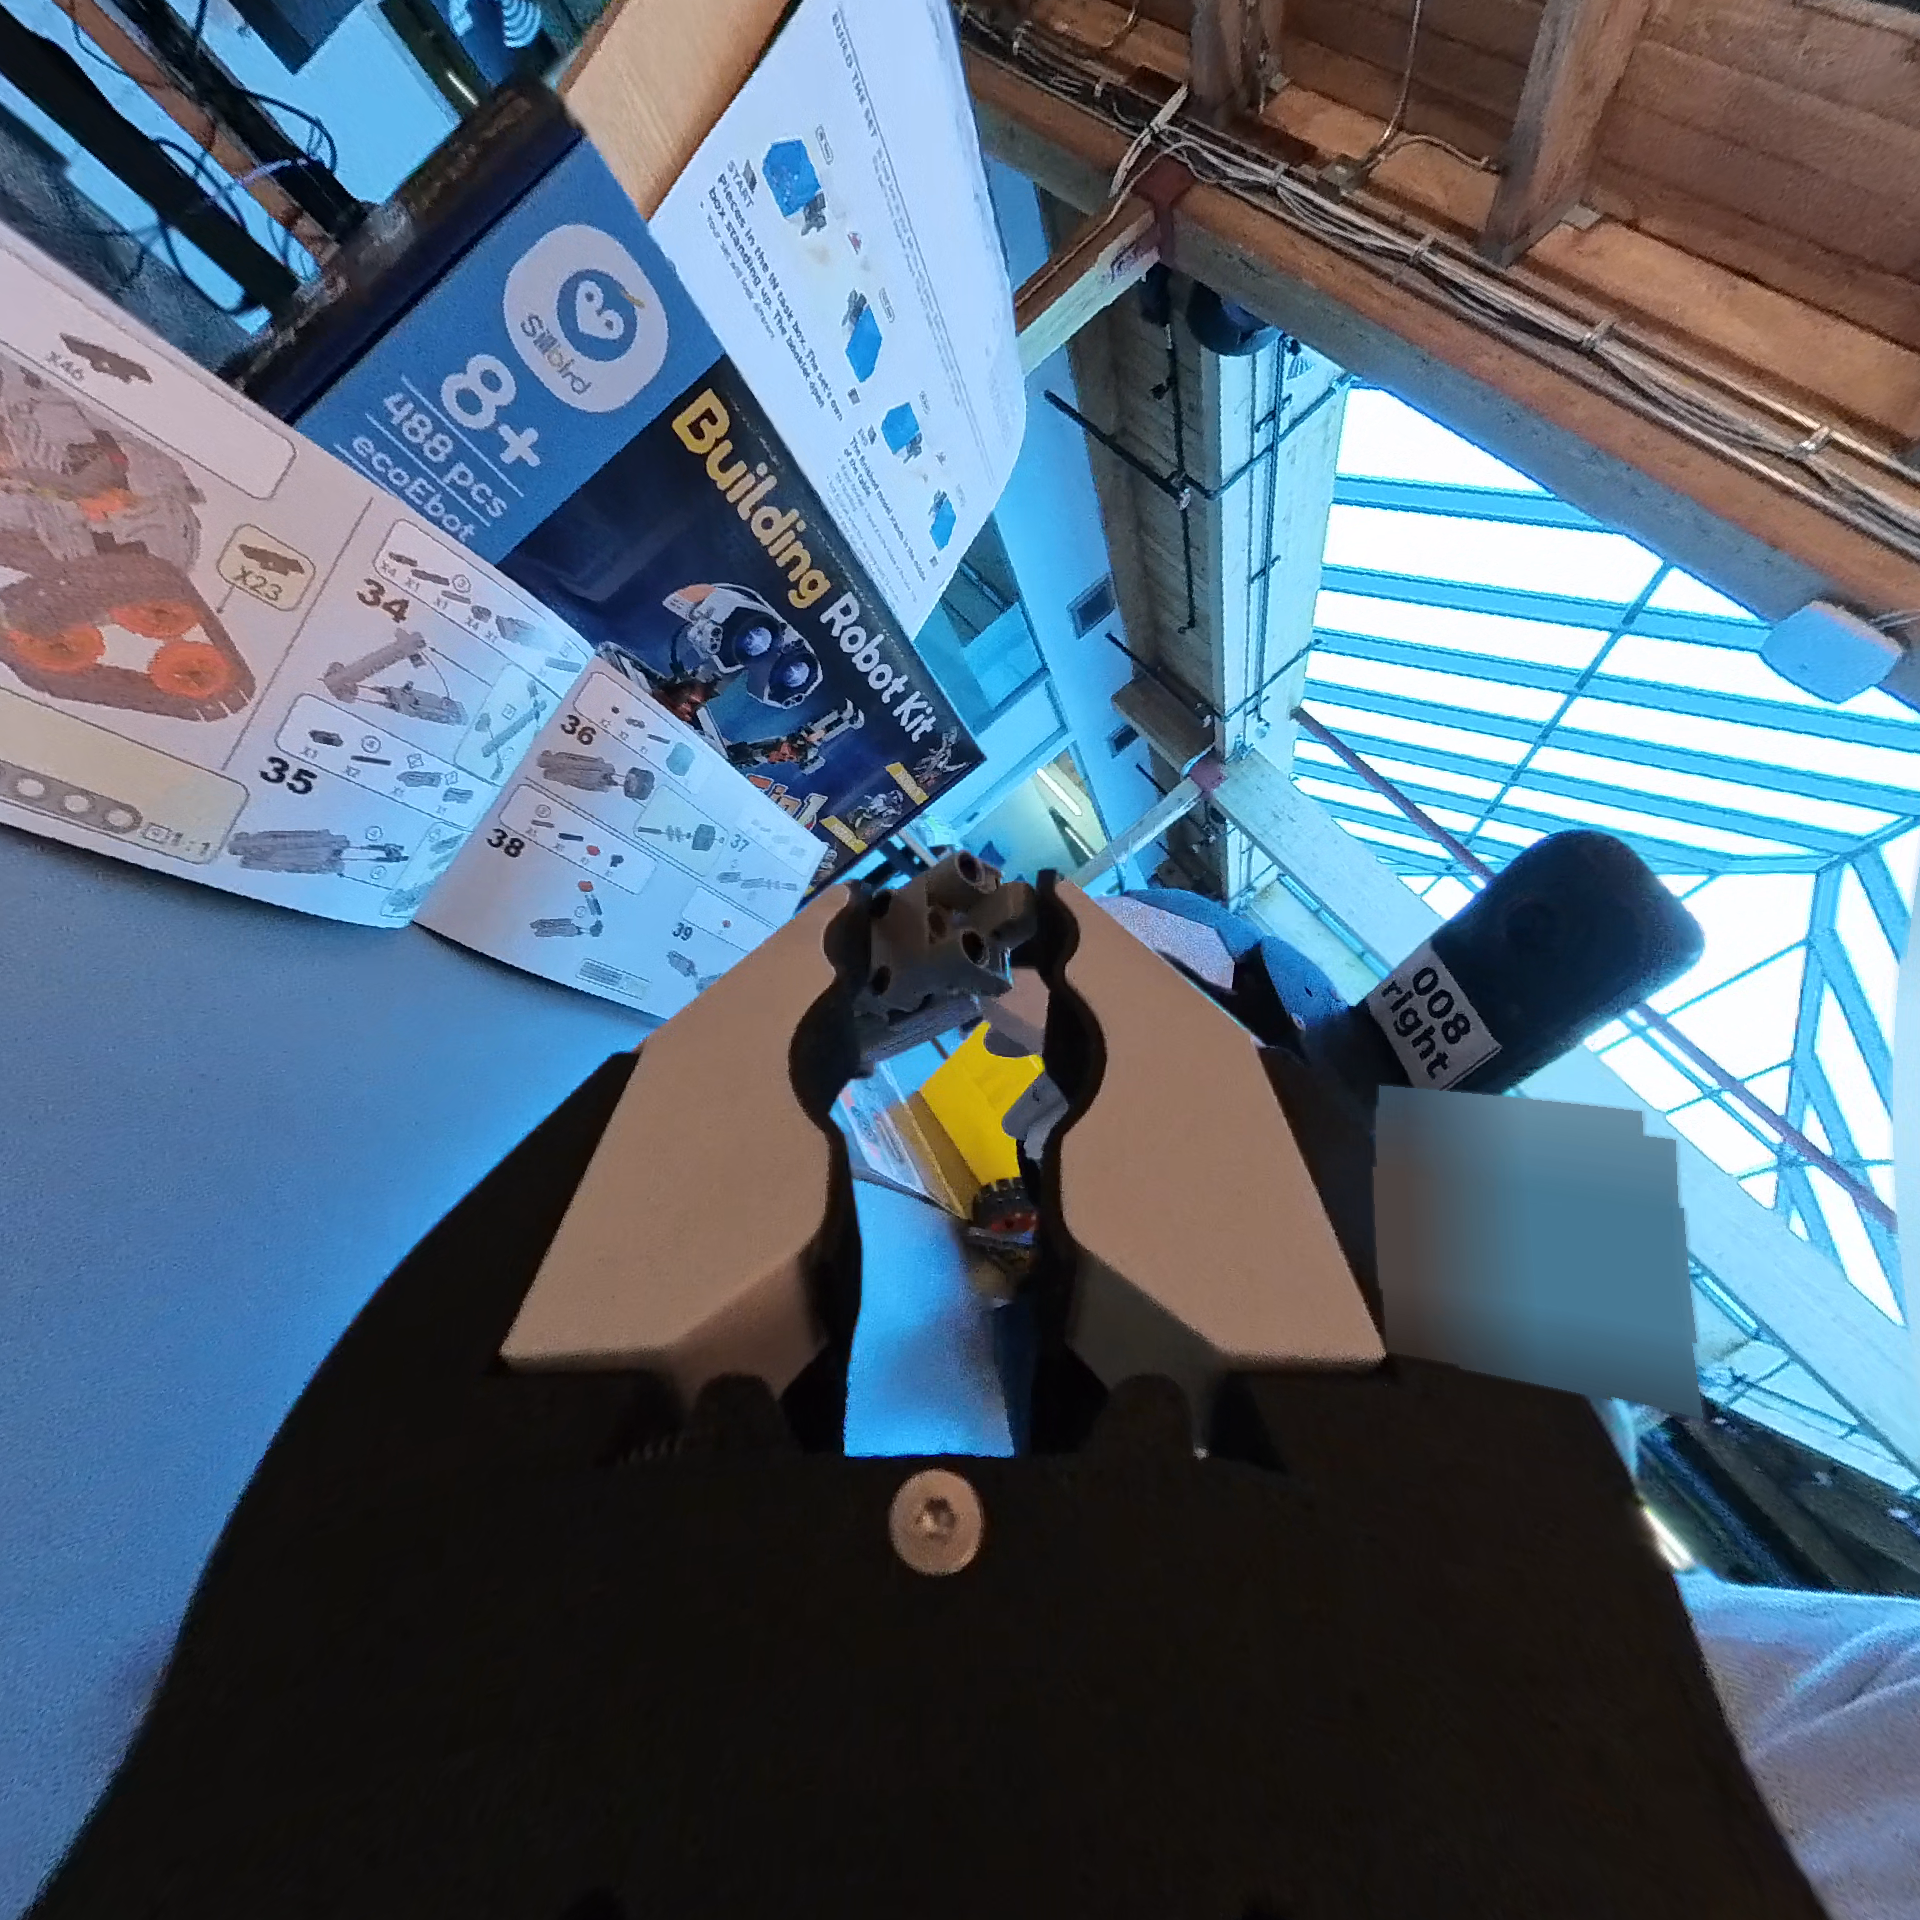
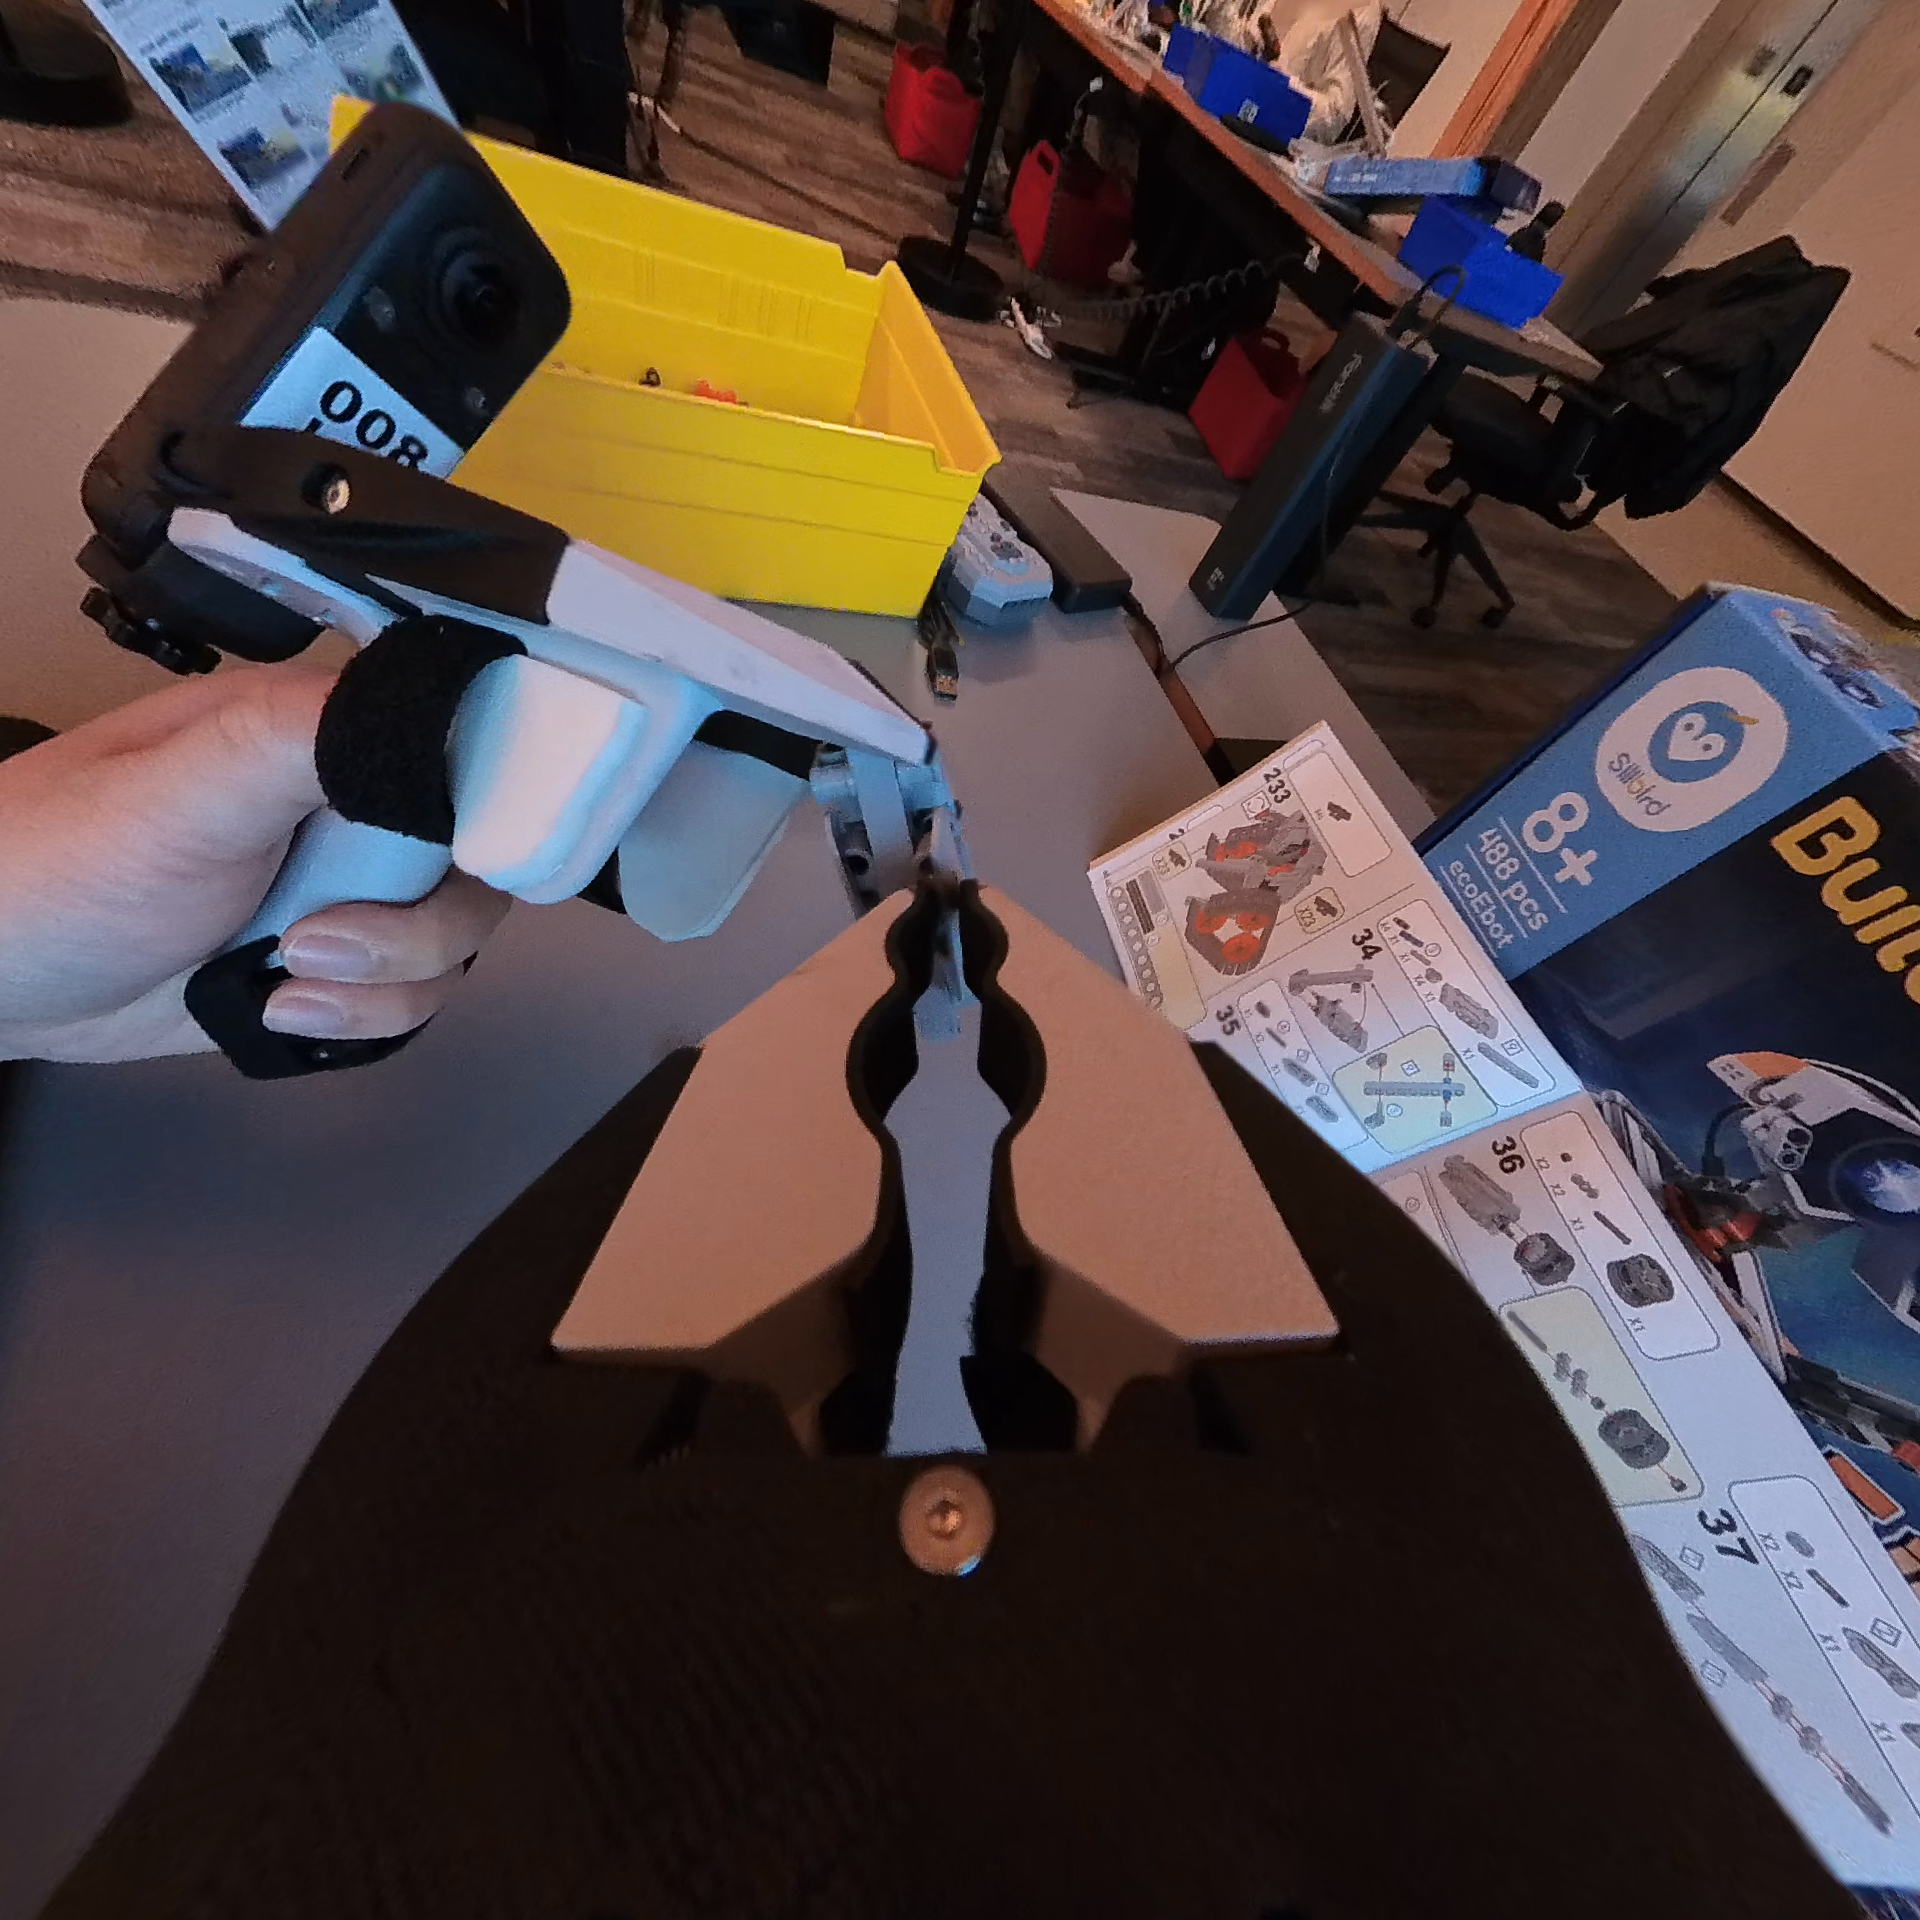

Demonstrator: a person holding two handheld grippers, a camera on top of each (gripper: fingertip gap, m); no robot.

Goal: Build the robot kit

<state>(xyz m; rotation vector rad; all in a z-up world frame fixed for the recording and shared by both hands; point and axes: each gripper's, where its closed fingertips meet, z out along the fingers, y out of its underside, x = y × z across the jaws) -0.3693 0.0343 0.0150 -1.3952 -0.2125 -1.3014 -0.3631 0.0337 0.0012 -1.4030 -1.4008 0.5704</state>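
Observation:
My left gripper [image 1: 945,906] is shut on a small grey building-brick assembly [image 1: 935,961] with round holes, held in the air above a grey table [image 1: 260,1195]. In the right wrist view the left gripper [image 2: 914,756] is held by a hand [image 2: 135,862] and comes in from the left, with the assembly [image 2: 878,821] at its tip. My right gripper [image 2: 943,896] is shut on a thin grey piece [image 2: 943,987] that meets that assembly from below. The two grippers' tips almost touch. The right gripper's camera body [image 1: 1538,956] shows in the left wrist view.
A yellow parts bin [image 2: 748,436] stands on the table behind the grippers. An open instruction booklet [image 2: 1382,1039] leans on a blue kit box [image 2: 1704,883] at the right. A USB plug [image 2: 943,675] and a grey device [image 2: 997,561] lie by the bin. Desks and chairs stand beyond.

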